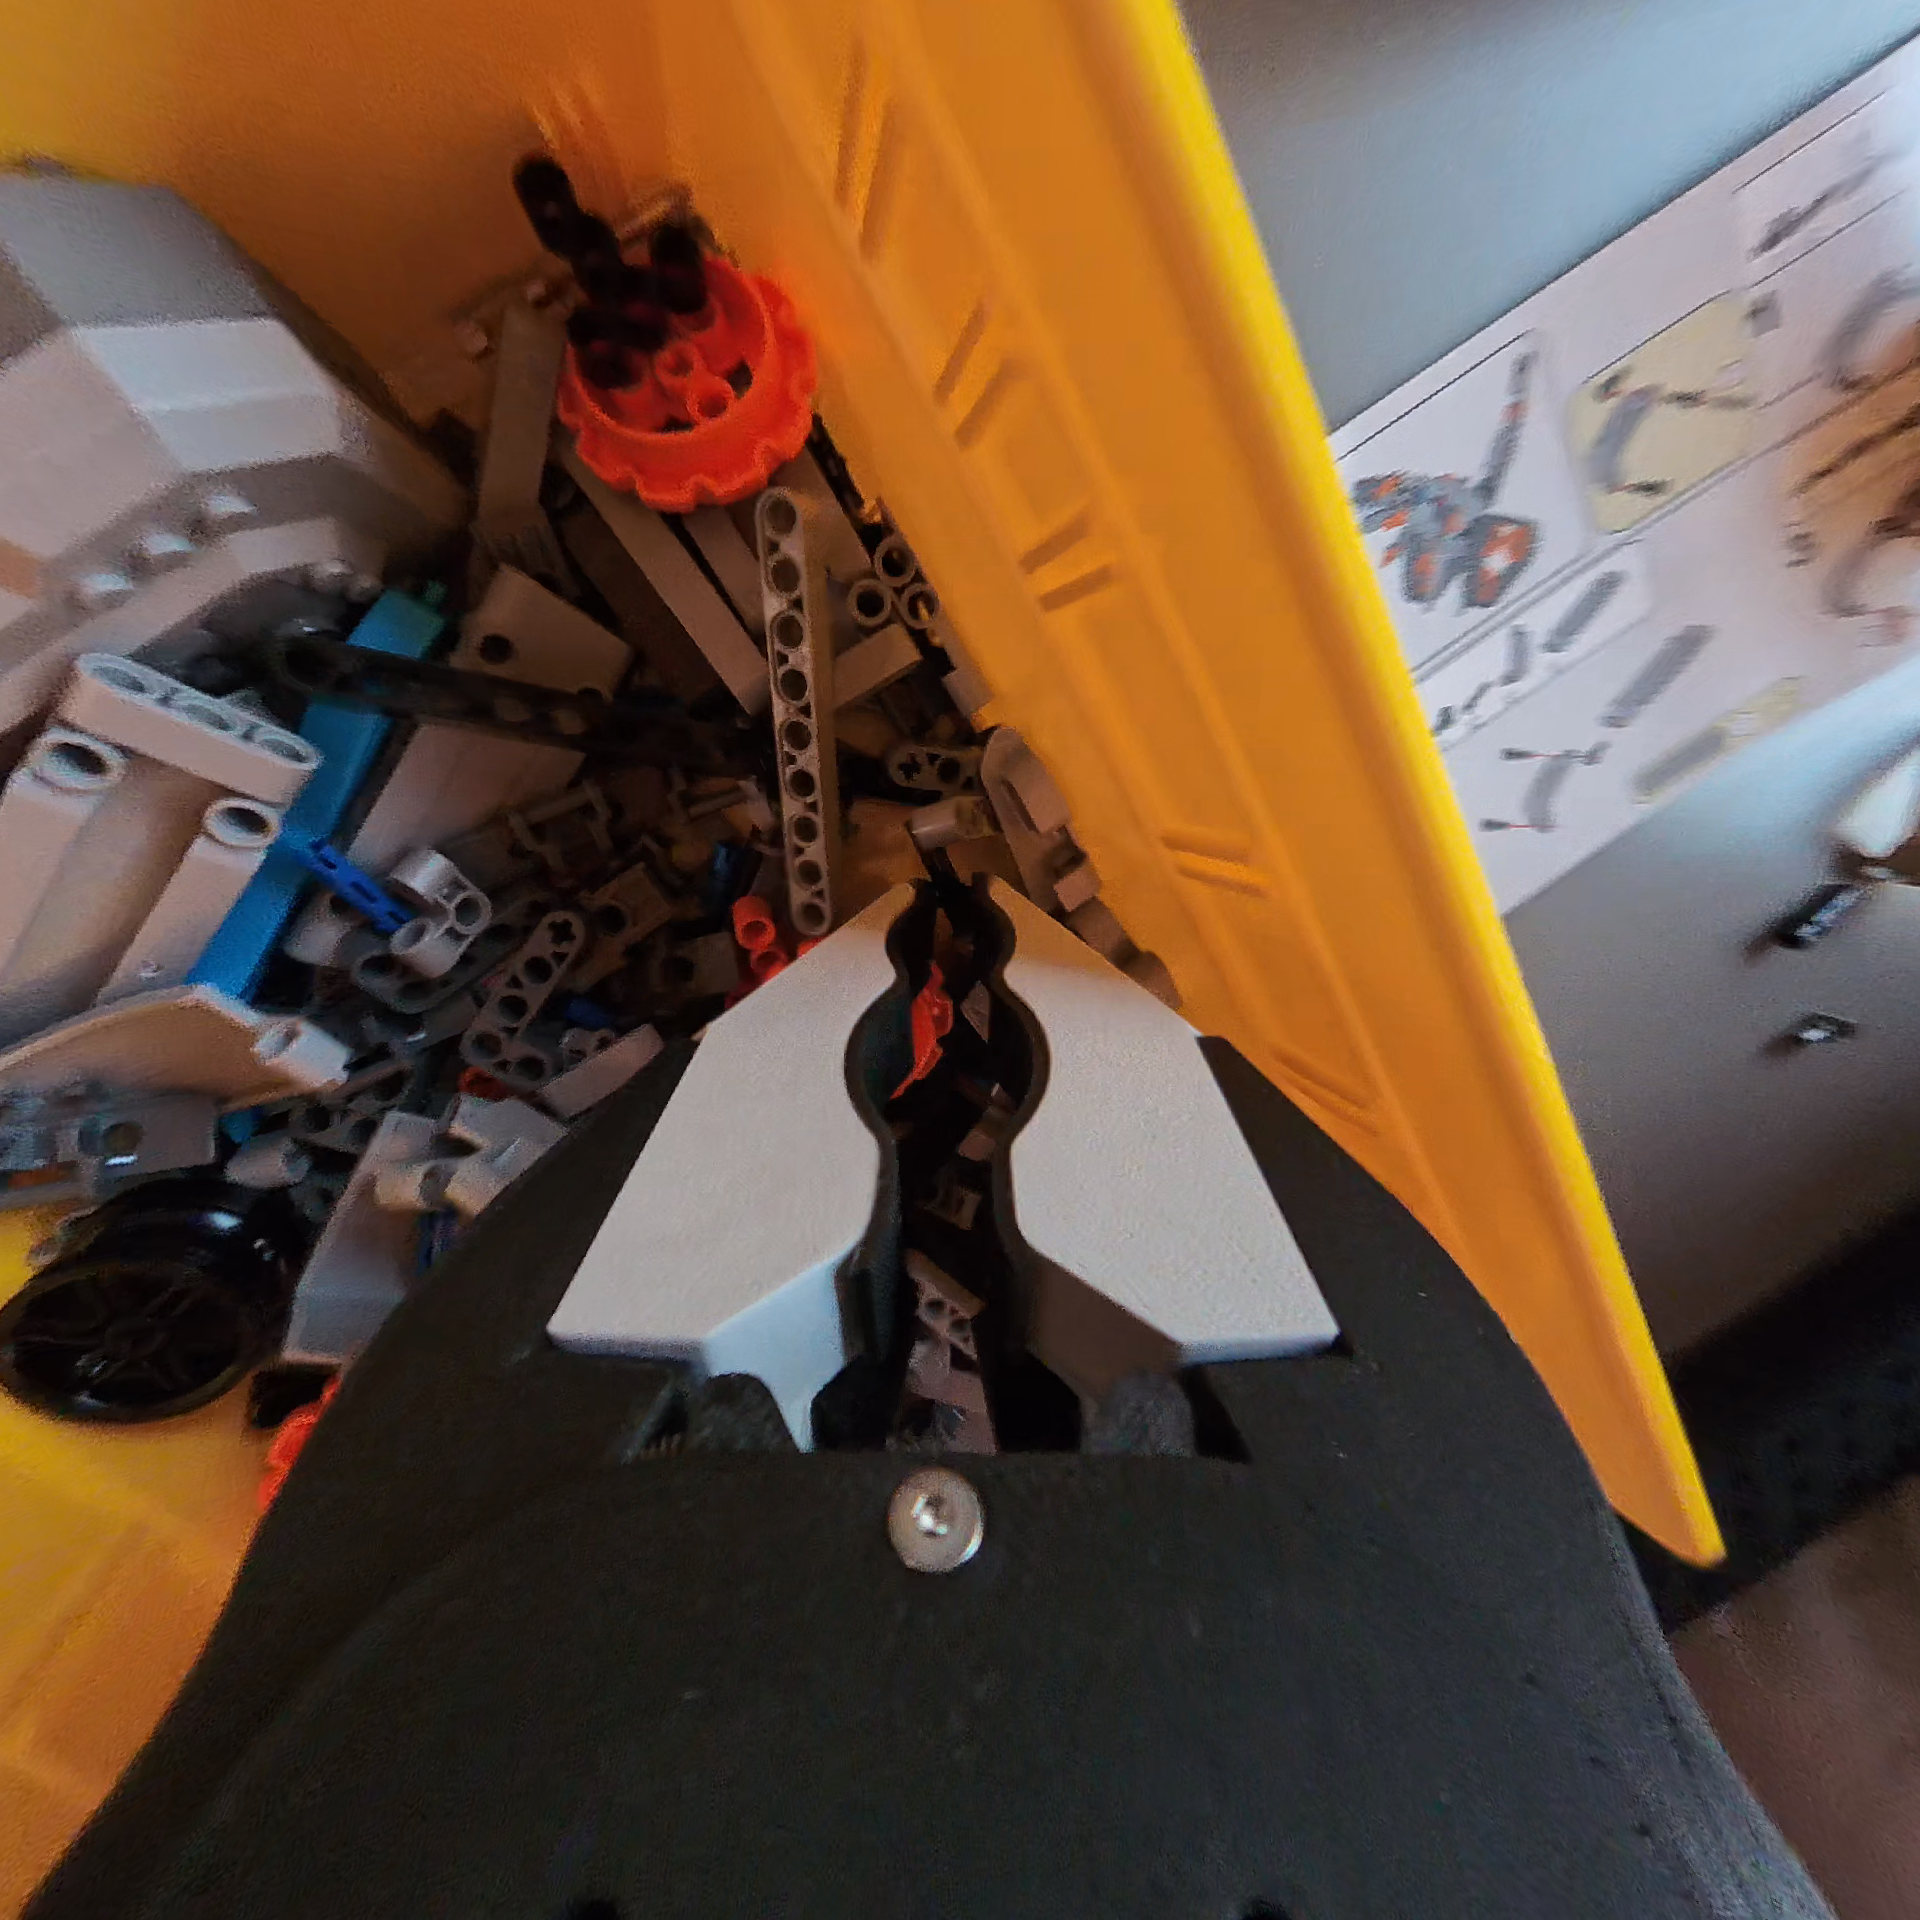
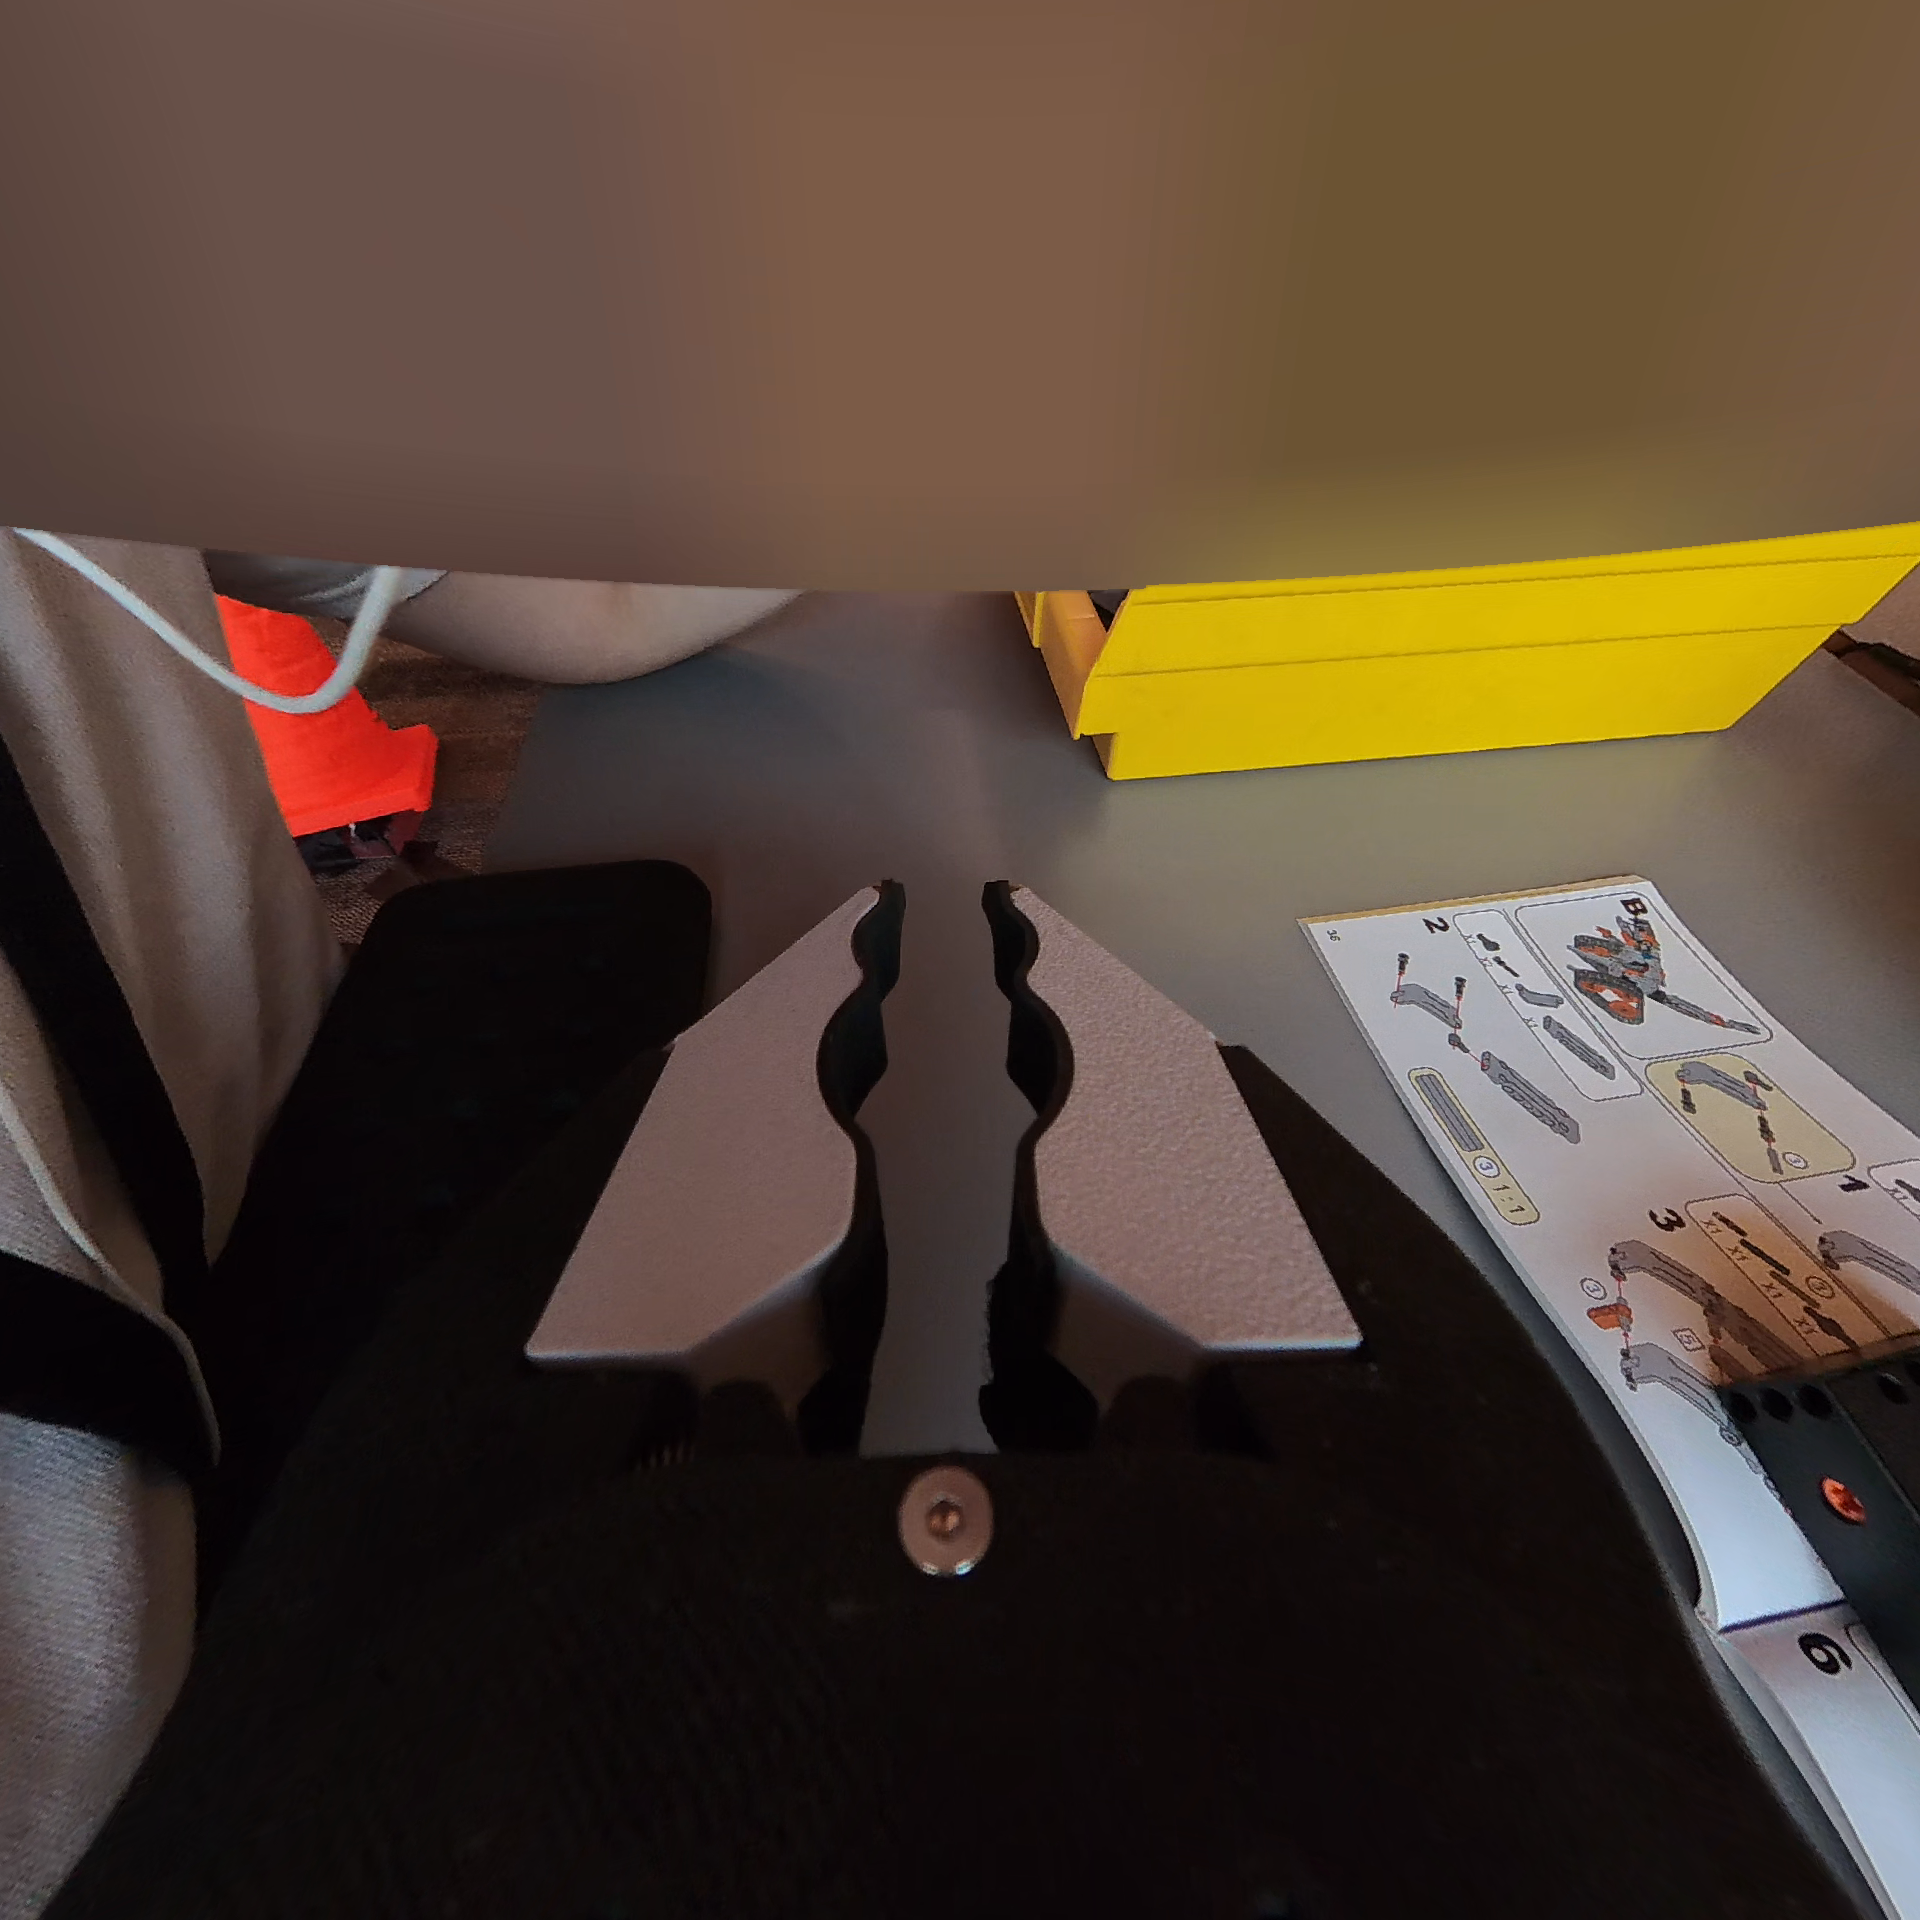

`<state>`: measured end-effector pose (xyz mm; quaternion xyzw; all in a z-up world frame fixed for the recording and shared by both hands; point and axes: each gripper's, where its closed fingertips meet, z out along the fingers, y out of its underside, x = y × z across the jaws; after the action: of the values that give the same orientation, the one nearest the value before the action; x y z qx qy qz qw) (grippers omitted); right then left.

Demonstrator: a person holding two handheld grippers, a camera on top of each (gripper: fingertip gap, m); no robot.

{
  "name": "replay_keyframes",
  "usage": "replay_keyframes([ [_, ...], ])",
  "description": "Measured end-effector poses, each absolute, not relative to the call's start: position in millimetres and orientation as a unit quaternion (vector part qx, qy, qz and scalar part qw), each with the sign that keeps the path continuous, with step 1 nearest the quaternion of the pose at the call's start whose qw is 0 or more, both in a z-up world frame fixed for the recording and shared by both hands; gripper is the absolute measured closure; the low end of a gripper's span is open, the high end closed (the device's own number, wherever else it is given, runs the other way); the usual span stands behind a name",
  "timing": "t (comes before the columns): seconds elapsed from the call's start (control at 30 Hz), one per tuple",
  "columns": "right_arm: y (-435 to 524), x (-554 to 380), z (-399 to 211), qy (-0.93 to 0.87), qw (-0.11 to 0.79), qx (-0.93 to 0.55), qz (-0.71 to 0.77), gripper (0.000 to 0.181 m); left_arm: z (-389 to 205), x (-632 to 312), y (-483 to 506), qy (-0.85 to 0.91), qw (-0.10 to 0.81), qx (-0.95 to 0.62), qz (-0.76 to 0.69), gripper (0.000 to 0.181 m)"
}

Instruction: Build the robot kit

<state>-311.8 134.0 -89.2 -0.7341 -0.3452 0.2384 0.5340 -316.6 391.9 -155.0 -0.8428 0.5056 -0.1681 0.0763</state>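
The left wrist view looks down from very close into a yellow plastic bin, right over a pile of small grey, black and blue building pieces. Past the bin's wall it sees a white instruction sheet with drawings on a grey table.

The right wrist view sits low and looks flat across the grey table. It sees the bin from outside, farther off, and the sheet close by.

Both views share the bin, sheet and table.

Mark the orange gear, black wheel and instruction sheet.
orange gear (image 1: 686,410): left wrist view, toothed rim.
black wheel (image 1: 135,1314): left wrist view, tyre face.
instruction sheet (image 2: 1621,1122): right wrist view, printed page.
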Motion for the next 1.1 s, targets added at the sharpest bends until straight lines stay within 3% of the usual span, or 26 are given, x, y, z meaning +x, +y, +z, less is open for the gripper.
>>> replay_keyframes([
  [0.37,134,-310,-90,-0.349,0.535,-0.735,0.227,0.165,-47,-307,350,0.556,0.139,-0.714,-0.402,0.175],
  [0.53,150,-270,-67,-0.285,0.576,-0.741,0.197,0.166,-16,-291,285,0.599,0.089,-0.645,-0.466,0.176],
  [0.77,160,-139,-33,-0.133,0.625,-0.766,0.065,0.166,-86,-251,153,0.792,0.022,-0.527,-0.307,0.176],
  [0.9,162,-140,-41,-0.153,0.612,-0.775,0.042,0.166,-141,-250,144,0.855,0.022,-0.483,-0.186,0.175],
  [1.1,163,-159,-52,-0.213,0.587,-0.781,0.002,0.166,-163,-242,137,0.880,0.030,-0.442,-0.170,0.176],
])
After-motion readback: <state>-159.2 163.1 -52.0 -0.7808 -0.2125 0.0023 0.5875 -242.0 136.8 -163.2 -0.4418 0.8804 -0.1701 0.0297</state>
